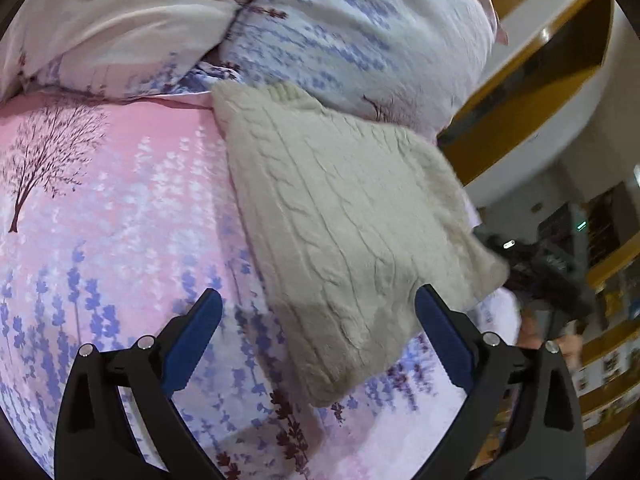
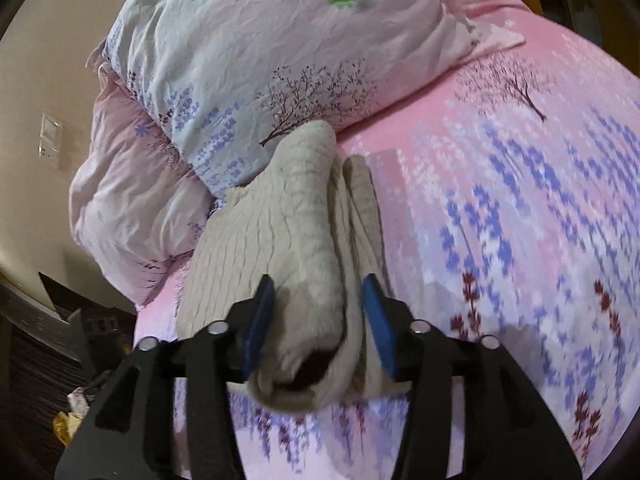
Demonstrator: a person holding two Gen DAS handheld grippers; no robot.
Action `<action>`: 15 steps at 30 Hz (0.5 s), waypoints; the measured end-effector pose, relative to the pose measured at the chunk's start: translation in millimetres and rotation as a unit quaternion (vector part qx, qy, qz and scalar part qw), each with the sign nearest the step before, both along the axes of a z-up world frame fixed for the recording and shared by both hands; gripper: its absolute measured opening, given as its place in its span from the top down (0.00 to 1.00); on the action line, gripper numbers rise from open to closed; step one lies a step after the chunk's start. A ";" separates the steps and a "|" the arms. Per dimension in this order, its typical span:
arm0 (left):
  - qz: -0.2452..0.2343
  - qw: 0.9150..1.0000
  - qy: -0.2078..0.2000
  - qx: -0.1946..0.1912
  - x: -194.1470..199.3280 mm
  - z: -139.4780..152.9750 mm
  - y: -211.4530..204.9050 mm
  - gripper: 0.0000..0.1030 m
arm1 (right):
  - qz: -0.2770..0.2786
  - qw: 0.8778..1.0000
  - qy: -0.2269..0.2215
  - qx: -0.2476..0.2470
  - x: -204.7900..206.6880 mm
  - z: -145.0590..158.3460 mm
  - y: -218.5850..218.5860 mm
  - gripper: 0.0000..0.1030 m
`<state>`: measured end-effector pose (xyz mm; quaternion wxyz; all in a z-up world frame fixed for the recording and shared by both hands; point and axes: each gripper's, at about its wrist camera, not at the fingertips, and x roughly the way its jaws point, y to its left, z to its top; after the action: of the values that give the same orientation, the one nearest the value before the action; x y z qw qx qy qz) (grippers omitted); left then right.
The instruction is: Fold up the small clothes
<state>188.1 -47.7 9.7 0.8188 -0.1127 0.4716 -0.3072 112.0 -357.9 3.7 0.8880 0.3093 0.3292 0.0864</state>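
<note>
Blue-padded fingers of the left gripper (image 1: 318, 300) stand spread wide, with a corner of the folded cream knit sweater (image 1: 340, 216) between them, untouched. It lies on the pink floral bedsheet (image 1: 120, 208) against a rumpled quilt (image 1: 340, 32).

Right wrist view: the right gripper (image 2: 318, 304) straddles a sweater (image 2: 288, 240) fold; whether its pads press it is unclear.
</note>
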 end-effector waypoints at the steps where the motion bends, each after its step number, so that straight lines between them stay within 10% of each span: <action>1: -0.001 1.000 -0.005 0.014 -1.7 -1.3 -5.8 0.05 | 0.004 1.000 -0.005 0.001 -1.7 1.1 2.4 0.50; 6: 0.001 0.999 -0.005 0.038 -4.5 -7.1 -18.5 0.14 | 0.007 0.999 0.003 -0.041 -2.3 3.9 15.2 0.51; 9: -0.002 1.000 0.009 0.013 -5.1 -7.8 -17.5 0.38 | 0.015 0.998 0.013 -0.053 -0.6 -4.4 21.5 0.80; 15: -0.021 1.000 0.001 0.016 -3.6 1.5 -10.5 0.72 | 0.000 0.997 -0.065 -0.038 -22.2 22.9 11.3 0.89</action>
<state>184.5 -58.2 11.2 0.8134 -0.0896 0.4797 -0.3166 89.8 -346.6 26.6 0.9187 0.2690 0.2735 0.0937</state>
